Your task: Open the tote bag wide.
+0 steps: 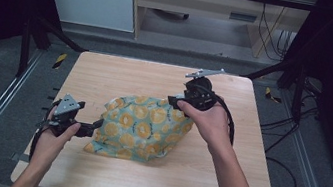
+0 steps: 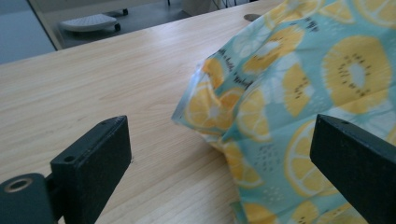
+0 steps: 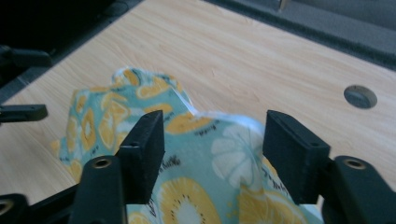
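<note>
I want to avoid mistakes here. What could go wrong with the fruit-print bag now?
The right tongs stand open around the bag's top edge; closing there may catch only a thin fold that slips out. The left tongs are open too, at the bag's corner, so nothing pins it and it may slide on the table.

Teal fruit-print bag on your pale wood desk

Your bag [image 1: 141, 127] is teal with yellow-orange citrus slices, a few white ones, small dark lettering and a silvery edge at its corner. The desk [image 1: 122, 74] is light wood grain. Both your grippers [image 1: 90, 129] [image 1: 173, 99] have plain black jaws and grey top plates.
</note>
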